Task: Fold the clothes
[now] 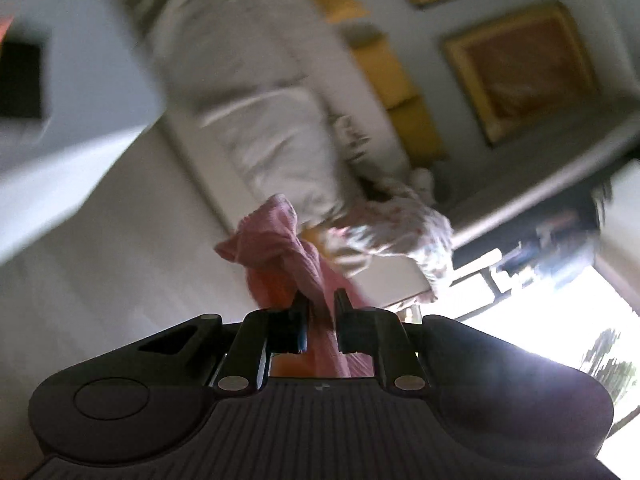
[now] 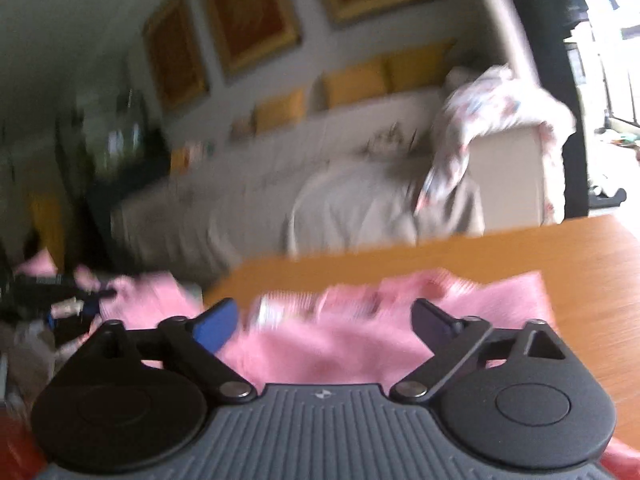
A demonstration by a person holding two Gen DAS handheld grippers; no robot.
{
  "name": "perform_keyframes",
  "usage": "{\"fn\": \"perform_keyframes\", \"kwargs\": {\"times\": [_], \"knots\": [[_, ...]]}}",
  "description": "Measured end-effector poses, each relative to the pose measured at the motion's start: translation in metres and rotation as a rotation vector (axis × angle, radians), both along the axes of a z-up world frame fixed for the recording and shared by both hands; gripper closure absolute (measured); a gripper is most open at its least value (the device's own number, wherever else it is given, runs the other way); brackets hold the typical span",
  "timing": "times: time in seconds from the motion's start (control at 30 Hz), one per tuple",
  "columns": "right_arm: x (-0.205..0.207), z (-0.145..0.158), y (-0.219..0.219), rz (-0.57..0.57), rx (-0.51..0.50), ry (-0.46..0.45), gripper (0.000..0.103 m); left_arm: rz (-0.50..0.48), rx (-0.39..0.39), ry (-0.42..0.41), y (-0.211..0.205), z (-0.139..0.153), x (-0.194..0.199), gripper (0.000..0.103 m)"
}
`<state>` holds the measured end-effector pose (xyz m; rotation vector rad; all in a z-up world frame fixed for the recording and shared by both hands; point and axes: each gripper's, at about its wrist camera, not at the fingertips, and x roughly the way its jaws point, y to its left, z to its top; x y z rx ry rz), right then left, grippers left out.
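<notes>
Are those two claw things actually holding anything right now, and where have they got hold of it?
The left gripper pinches a bunched fold of the pink garment. The right gripper is open above it, holding nothing.

Left wrist view tilts sideways, close over pink cloth [image 1: 280,240]; both views share the sofa [image 2: 360,196].
</notes>
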<state>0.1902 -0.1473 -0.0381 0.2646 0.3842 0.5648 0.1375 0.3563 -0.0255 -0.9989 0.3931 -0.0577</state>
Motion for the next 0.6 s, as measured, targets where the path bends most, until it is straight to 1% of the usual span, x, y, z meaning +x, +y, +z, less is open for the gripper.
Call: {"fn": "perform_keyframes", "kwargs": {"times": [0.1,0.23,0.27,0.4,0.47,0.5,0.53,0.57,0.6], "knots": [[-0.01,0.004,-0.038,-0.066,0.042,-0.033,0.003,-0.075,0.08,-0.057,-0.041,0.044,0.013,0.09],[-0.021,-0.004,-0.082,-0.132,0.078,-0.027,0.001,-0.175,0.187,-0.134,-0.096,0.103,0.031,0.09],[-0.024,-0.008,-0.092,-0.146,0.091,-0.021,0.001,-0.216,0.201,-0.139,-0.117,0.111,0.041,0.09],[-0.037,-0.018,-0.125,-0.188,0.129,-0.004,0.001,-0.378,0.188,-0.129,-0.197,0.111,0.082,0.09],[-0.041,-0.018,-0.136,-0.199,0.128,0.0,0.0,-0.463,0.159,-0.115,-0.233,0.103,0.099,0.087],[-0.044,-0.017,-0.14,-0.197,0.121,0.001,0.0,-0.509,0.14,-0.106,-0.249,0.099,0.106,0.072],[-0.046,-0.016,-0.143,-0.195,0.113,0.001,0.0,-0.56,0.122,-0.103,-0.264,0.095,0.111,0.049],[-0.048,-0.015,-0.145,-0.192,0.105,0.001,0.0,-0.596,0.115,-0.106,-0.273,0.092,0.114,0.041],[-0.05,-0.013,-0.146,-0.19,0.096,0.0,0.0,-0.623,0.123,-0.115,-0.28,0.09,0.114,0.034]]}}
